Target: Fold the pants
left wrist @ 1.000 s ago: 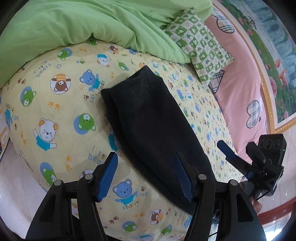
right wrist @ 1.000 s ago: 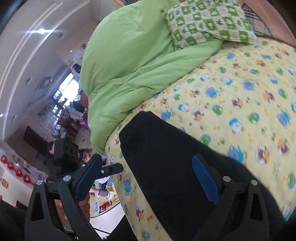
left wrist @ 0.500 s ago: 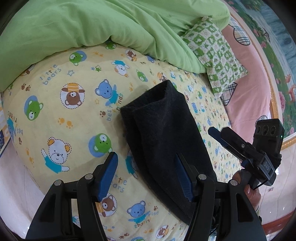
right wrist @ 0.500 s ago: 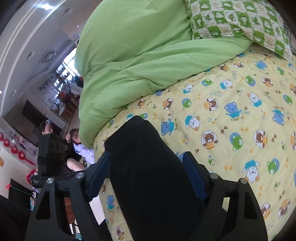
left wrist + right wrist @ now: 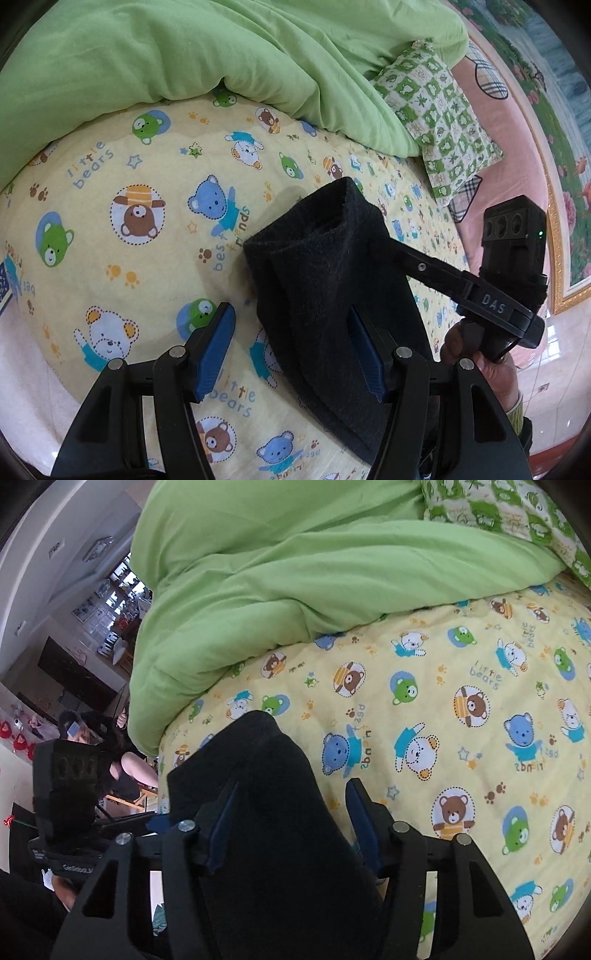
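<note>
The black pants (image 5: 332,295) lie folded lengthwise on the yellow bear-print sheet (image 5: 155,221). My left gripper (image 5: 291,347) is open; its right finger rests over the pants' left edge, its left finger over the sheet. My right gripper (image 5: 291,819) is open with the pants (image 5: 273,812) bunched between its blue pads; the cloth rises in a hump ahead of it. In the left wrist view the right gripper's finger (image 5: 417,262) reaches into the pants' far right edge.
A green duvet (image 5: 184,62) is heaped at the back of the bed. A green-checked pillow (image 5: 443,122) lies at the right by a pink sheet (image 5: 506,147). People sit beyond the bed's left edge (image 5: 110,760).
Both grippers have moved forward along the pants toward the leg end. The right gripper has pushed into the cloth, which now bunches up between its fingers.
</note>
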`<state>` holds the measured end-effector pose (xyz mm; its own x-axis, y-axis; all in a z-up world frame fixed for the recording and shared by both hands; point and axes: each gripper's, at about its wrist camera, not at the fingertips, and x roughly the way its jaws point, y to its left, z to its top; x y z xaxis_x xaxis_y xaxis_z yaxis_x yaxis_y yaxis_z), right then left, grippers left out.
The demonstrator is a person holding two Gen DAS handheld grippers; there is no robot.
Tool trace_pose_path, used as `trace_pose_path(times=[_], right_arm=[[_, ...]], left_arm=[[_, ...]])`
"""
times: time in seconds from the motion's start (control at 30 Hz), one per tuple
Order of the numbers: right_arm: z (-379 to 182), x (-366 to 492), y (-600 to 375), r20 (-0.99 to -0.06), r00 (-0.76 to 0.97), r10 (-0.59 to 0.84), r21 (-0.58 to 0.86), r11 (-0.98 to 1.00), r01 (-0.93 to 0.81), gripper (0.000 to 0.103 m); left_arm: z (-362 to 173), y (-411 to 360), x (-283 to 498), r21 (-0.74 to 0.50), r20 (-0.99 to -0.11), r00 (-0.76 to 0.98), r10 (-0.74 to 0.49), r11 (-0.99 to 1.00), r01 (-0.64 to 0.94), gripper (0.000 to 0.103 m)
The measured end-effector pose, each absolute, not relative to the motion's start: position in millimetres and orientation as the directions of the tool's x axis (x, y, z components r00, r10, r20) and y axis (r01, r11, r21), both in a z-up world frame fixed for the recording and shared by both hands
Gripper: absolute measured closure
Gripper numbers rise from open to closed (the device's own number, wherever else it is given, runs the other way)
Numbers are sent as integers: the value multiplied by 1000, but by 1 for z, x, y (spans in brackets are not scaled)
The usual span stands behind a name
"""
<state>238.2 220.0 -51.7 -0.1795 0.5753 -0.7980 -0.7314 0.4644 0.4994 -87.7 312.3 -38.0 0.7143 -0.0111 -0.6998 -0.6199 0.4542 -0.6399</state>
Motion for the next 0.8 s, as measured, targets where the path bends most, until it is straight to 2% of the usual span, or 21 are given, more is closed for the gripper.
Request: trace_pose_path(times=[0.03,0.1,0.13,0.17,0.2,0.5,0.8], right_arm=[[-53,238,221,-795,-185,578,508,466,-725,51],[-57,239,222,-786,-203,584,527,461,-714,63],[-57,238,223,-787,-204,582,527,462,-713,64],[-57,237,223,-790,-200,580,522,464,-715,66],[-56,237,223,-789,-199,582,524,465,-714,70],[-35,227,201,-747,-186,638,564,461,-685,85],[12,212,157,-680,-109,725,584,445,-679,88]], left_arm=[[-39,313,-87,-644,-697,717,-11,451,-618,41],[-39,315,-85,-647,-692,722,-9,451,-615,42],[-39,315,-84,-643,-692,722,-4,458,-614,46],[-38,314,-82,-631,-698,716,5,469,-619,61],[-38,314,-79,-619,-705,709,6,482,-620,70],[-17,299,-81,-651,-657,754,-7,509,-563,76],[31,260,-81,-681,-576,816,-51,582,-444,76]])
